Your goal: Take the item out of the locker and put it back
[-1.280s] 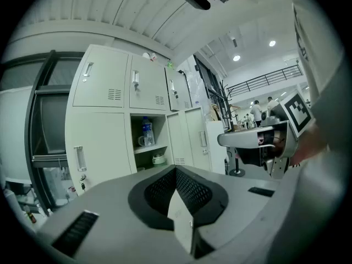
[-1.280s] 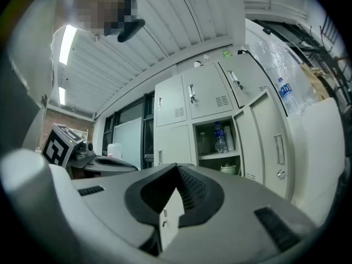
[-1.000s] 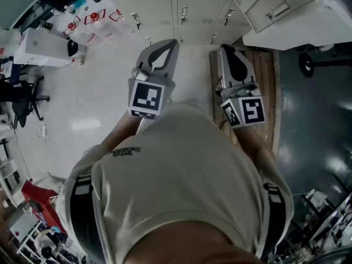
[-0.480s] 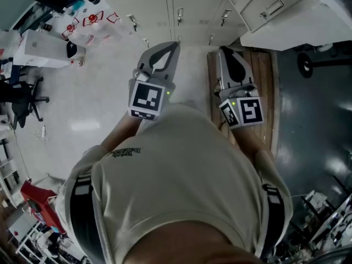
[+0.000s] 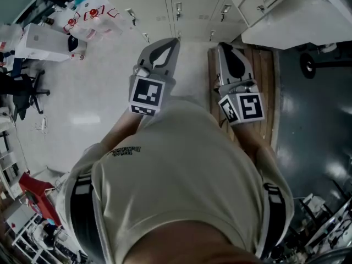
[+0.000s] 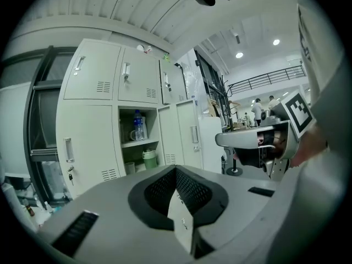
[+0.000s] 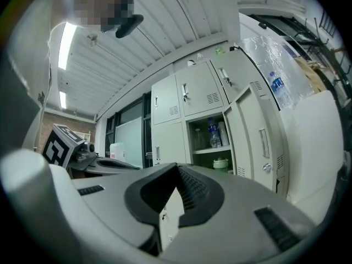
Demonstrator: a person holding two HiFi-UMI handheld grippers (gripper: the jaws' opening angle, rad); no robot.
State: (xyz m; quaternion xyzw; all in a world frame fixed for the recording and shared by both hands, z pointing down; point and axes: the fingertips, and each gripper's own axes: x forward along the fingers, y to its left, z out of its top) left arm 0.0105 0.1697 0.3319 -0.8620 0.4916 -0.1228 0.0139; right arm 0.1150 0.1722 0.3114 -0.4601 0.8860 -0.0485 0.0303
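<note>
The open locker compartment (image 6: 137, 142) holds a clear water bottle (image 6: 137, 126) and a mug on its shelf, with a green-lidded container (image 6: 149, 158) below. In the right gripper view the same bottle (image 7: 212, 134) and container (image 7: 221, 163) show beside the swung-out door (image 7: 259, 143). My left gripper (image 5: 175, 40) and right gripper (image 5: 222, 47) point side by side toward the lockers, some way short of them. The left gripper (image 6: 176, 170) has its jaws together with nothing between them. The right gripper (image 7: 177, 168) is likewise shut and empty.
A row of closed locker doors (image 5: 181, 7) runs ahead. A wooden board (image 5: 265, 92) lies on the floor under the right gripper. A white box (image 5: 44, 43) and an office chair (image 5: 22, 92) stand at the left. People (image 6: 257, 110) stand far off.
Both grippers and the person have drifted slightly toward the lockers, which slide up in the head view. Both pairs of jaws stay shut and empty.
</note>
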